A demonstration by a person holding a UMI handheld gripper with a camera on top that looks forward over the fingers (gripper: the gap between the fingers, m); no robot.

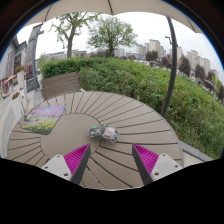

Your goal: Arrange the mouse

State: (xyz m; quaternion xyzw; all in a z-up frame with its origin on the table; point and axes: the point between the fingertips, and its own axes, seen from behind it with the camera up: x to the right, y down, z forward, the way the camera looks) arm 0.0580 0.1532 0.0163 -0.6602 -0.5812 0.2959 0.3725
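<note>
The gripper (109, 160) stands open with nothing held, its two pink pads spread well apart above the slatted wooden desk (130, 115). The mouse (103, 132) lies on the desk just ahead of the fingers, roughly on the midline between them and slightly toward the left finger. Its long axis seems to run crosswise to the fingers, though this is hard to tell. Farther ahead to the left lies a mouse pad (42, 120), probably where the mouse belongs.

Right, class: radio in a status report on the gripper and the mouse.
Gripper open, holding nothing. Mouse on the round wooden table, just ahead of the fingers. Path to it clear.
</note>
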